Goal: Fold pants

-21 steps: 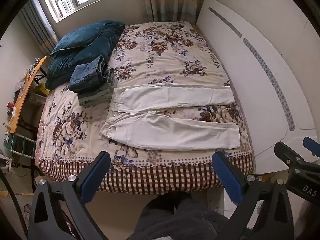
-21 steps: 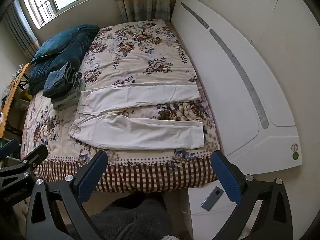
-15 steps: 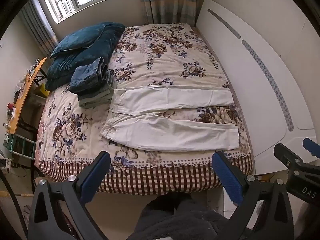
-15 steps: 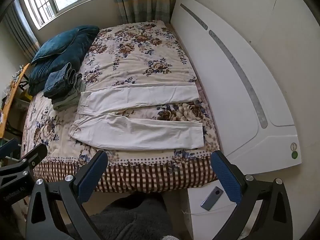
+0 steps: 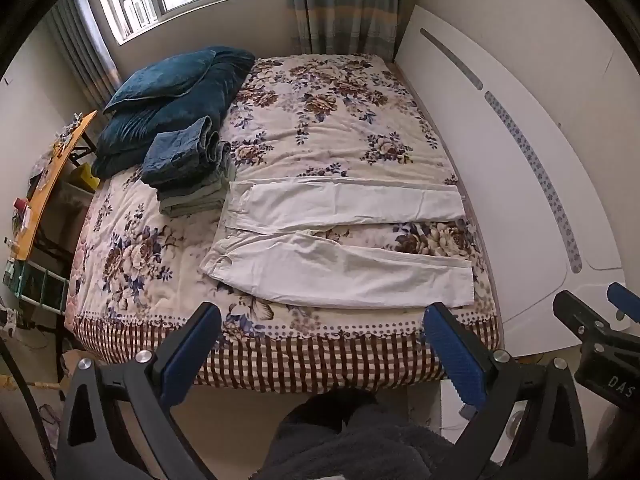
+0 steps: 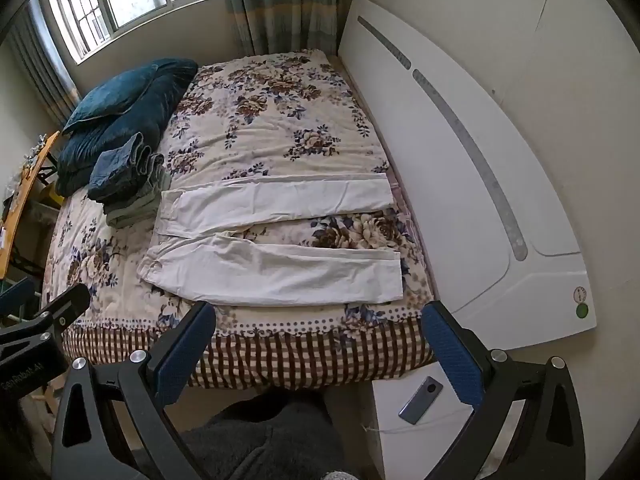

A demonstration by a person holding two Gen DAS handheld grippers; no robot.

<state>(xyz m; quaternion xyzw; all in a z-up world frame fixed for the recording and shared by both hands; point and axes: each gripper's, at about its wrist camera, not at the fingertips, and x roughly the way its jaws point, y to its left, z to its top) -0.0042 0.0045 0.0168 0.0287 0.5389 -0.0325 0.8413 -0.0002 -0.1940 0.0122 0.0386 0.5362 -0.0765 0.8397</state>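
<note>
With both the left gripper (image 5: 320, 344) and right gripper (image 6: 318, 342) wide open and empty, we reach for the near leg of the white pants (image 5: 340, 272), pinching hem and waist evenly

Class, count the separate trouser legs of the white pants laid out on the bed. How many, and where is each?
2. The far leg lies nearer the window; the near leg lies by the bed's checked edge. Flowered quilt shows between them. None hidden.

White pants (image 5: 340, 248) spread flat on floral bed (image 5: 320, 128), left tongs (image 5: 320, 344) wide apart above the near edge
</note>
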